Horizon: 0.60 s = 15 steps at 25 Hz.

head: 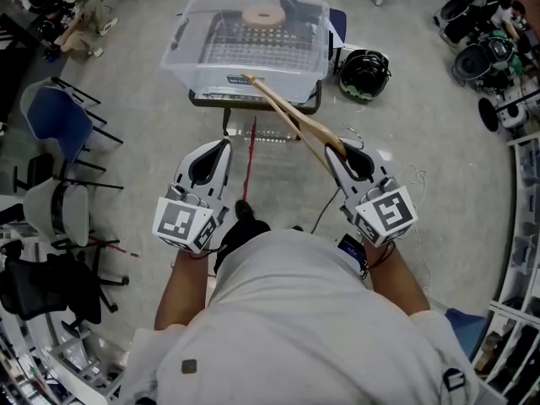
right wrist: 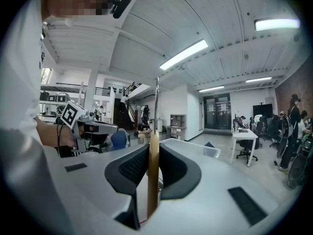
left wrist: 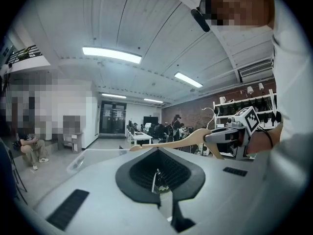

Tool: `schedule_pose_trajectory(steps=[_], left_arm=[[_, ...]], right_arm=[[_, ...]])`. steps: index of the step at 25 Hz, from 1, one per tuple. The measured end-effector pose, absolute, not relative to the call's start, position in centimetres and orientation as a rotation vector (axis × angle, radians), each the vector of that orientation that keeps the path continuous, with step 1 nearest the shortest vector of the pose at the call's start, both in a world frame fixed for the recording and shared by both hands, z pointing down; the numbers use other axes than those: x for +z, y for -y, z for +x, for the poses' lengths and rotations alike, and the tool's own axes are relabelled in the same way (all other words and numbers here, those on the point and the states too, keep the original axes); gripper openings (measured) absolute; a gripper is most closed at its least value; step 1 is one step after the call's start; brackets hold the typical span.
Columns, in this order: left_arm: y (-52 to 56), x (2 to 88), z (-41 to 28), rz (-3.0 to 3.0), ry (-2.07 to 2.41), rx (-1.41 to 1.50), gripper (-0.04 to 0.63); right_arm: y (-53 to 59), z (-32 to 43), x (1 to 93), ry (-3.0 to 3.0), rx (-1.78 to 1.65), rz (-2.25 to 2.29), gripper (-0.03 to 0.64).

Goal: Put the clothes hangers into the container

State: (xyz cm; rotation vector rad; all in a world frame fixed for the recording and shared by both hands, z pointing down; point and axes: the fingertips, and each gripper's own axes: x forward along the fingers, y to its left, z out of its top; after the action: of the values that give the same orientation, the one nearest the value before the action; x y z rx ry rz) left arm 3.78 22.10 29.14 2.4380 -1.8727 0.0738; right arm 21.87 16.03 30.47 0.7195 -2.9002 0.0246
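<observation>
Pinched edge-on in the right gripper (head: 342, 154), jaws nearly together with only the wood's thickness between them: one wooden hanger (head: 295, 121). Gripped near the wire hook (head: 353, 133), with the visible arm running out toward 11 o'clock and ending at the near wall of the container (head: 181, 57) (touching the rim or just short of it, cannot tell which). Container at 12 o'clock from both grippers, on a small surface (head: 253, 104), lid off, with a ring (head: 263, 15) and a grid (head: 253, 49) inside.

Left gripper (head: 215, 154) level with the right, at its 9 o'clock, jaws together on nothing and well apart from the hanger.

Nearer to the goal, then: the right side, by the reach of that wooden arm. Probably called for next: raise the tip clear of the wall, carry on toward 12 o'clock, and turn the long axis to lie along the container's longer side before easing the jaws apart. Otherwise, some risk of bridging the rim and tipping back out.
</observation>
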Motion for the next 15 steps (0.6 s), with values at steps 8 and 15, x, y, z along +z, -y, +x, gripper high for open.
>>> schedule_pose_trajectory(steps=[8, 15], left_arm=[[-18.2, 29.6, -2.0, 2.428, 1.841, 0.081, 0.015], [-16.5, 29.6, -8.8, 2.455, 1.802, 0.073, 0.017]], right_arm=[[-11.8, 16.4, 30.6, 2.879, 0.034, 0.733, 0.067], [-10.4, 9.7, 30.8, 2.849, 0.044, 0.759, 0.067]])
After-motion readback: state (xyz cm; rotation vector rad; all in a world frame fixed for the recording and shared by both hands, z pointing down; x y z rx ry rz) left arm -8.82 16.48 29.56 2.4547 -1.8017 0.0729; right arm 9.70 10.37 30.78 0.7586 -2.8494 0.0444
